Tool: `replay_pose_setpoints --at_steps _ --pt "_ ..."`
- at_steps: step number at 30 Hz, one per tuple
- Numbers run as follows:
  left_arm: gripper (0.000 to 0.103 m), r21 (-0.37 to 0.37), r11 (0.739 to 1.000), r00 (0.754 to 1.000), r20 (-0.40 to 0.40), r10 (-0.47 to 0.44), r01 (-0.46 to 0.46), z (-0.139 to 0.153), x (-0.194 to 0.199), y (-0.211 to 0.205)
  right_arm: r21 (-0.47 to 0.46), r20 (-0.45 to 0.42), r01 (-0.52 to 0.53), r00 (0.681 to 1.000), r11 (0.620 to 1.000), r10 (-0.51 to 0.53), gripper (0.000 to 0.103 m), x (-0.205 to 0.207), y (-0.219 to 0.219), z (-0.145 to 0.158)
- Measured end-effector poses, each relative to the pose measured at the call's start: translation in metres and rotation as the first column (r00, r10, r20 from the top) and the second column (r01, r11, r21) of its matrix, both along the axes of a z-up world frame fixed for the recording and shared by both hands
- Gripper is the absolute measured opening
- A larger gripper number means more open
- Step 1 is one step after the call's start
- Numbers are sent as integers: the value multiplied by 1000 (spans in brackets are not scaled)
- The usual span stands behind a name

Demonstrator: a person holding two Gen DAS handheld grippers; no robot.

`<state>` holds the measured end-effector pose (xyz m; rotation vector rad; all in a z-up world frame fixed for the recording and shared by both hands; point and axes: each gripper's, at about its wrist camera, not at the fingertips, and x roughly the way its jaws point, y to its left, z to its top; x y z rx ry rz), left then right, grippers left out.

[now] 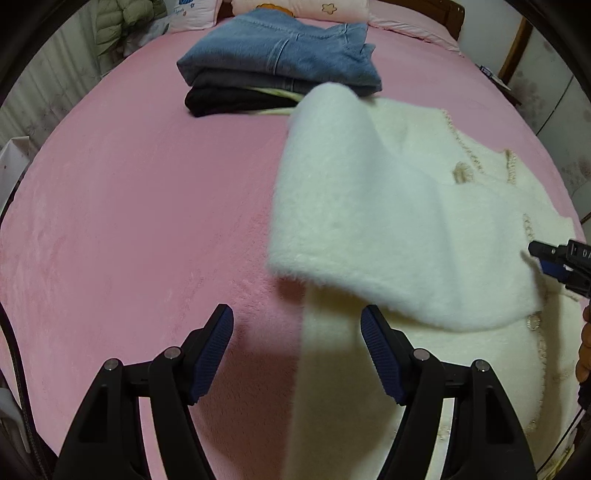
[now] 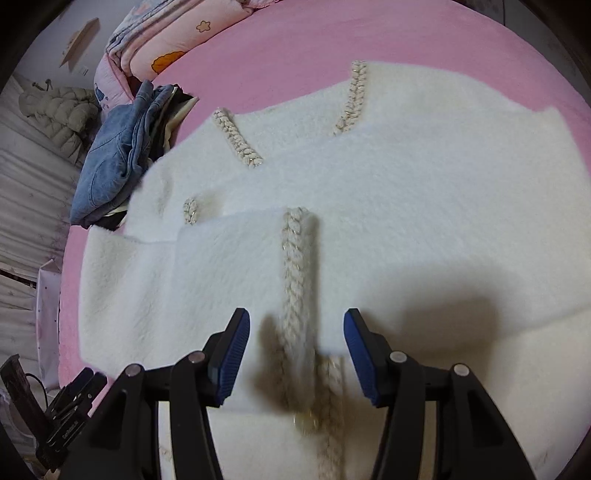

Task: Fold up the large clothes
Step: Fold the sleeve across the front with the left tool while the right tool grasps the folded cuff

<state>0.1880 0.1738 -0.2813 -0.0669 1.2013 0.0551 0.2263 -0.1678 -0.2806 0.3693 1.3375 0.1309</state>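
A fluffy white jacket [image 1: 391, 221] with braided trim lies on the pink bed [image 1: 129, 221]. One sleeve is folded across its body. My left gripper [image 1: 297, 325] is open and empty, just above the jacket's left edge. My right gripper [image 2: 297, 325] is open and empty over the jacket [image 2: 406, 192], its fingers either side of a braided trim strip [image 2: 297, 266]. The right gripper also shows at the right edge of the left wrist view [image 1: 554, 258]. The left gripper shows at the lower left of the right wrist view [image 2: 70, 402].
A stack of folded clothes, blue jeans [image 1: 280, 51] on top and a black garment [image 1: 229, 99] below, sits at the far side of the bed. Pillows [image 1: 299, 9] lie at the headboard. A padded coat [image 2: 59, 110] hangs by the wall.
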Motion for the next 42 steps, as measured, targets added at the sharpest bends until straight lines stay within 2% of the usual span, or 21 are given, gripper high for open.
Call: replay_pose_setpoints --at_steps 5,6,7,8,10,13,15,16,18,20,21,25,29,32,33,34,36,38,39,41,42 --pt "70 6 1000 1000 -4 2 -2 -15 10 -1 -30 23 -17 1000 999 18 53 16 8 -14" --pt "70 4 1000 1000 -2 4 -4 -16 12 -1 -38 30 -26 999 999 27 46 17 12 -14" --pt "70 3 1000 1000 2 8 -8 -17 15 -1 -48 37 -47 998 998 49 21 18 16 -14" --pt "70 6 1000 1000 6 13 -13 -16 16 -2 -47 32 -72 997 996 74 16 18 19 -14" --pt "70 11 1000 1000 13 22 -22 -19 24 -6 -63 31 -127 991 990 129 13 17 27 -7" --pt "70 21 999 999 20 38 -38 -20 28 -9 -88 112 -171 977 981 181 12 13 33 28" --pt "69 30 998 998 21 56 -57 -19 31 -12 -113 217 -196 952 974 217 12 8 35 68" --pt "66 28 997 997 23 71 -72 -20 33 -12 -157 277 -197 932 968 234 12 7 35 91" --pt "50 14 996 996 12 84 -85 -21 36 -14 -209 356 -171 904 963 238 12 9 29 121" --pt "43 -20 996 997 -10 83 -83 -24 40 -19 -231 407 -116 890 966 205 12 17 14 142" --pt "33 -21 997 997 -11 80 -80 -25 41 -22 -241 421 -86 888 967 184 12 24 1 149" --pt "32 33 997 997 -11 73 -73 -29 40 -35 -287 384 -25 913 958 139 12 40 -32 131" --pt "31 41 997 997 -19 73 -72 -33 39 -36 -298 210 -25 974 954 91 13 49 -61 59" --pt "31 46 997 997 -31 68 -66 -34 40 -37 -311 89 -29 994 950 59 15 45 -73 9" --pt "32 48 997 997 -37 63 -61 -34 41 -36 -310 65 -23 997 950 45 20 43 -77 -3" --pt "34 51 997 997 -49 55 -53 -32 42 -36 -312 52 -9 998 950 26 23 41 -82 -8" --pt "57 30 999 996 -84 36 -33 -29 44 -33 -261 51 35 998 965 -23 26 37 -92 -8" --pt "63 -21 1000 995 -96 1 -3 -19 39 -29 -211 57 77 996 975 -67 33 32 -105 2" --pt "64 -55 998 995 -98 -31 26 -13 37 -28 -186 71 91 994 978 -79 40 27 -112 11" --pt "65 -104 992 993 -80 -83 74 1 33 -26 -174 91 103 992 979 -89 50 17 -123 25" --pt "70 -127 988 993 -64 -96 87 7 32 -25 -168 96 105 991 980 -90 54 12 -125 27"
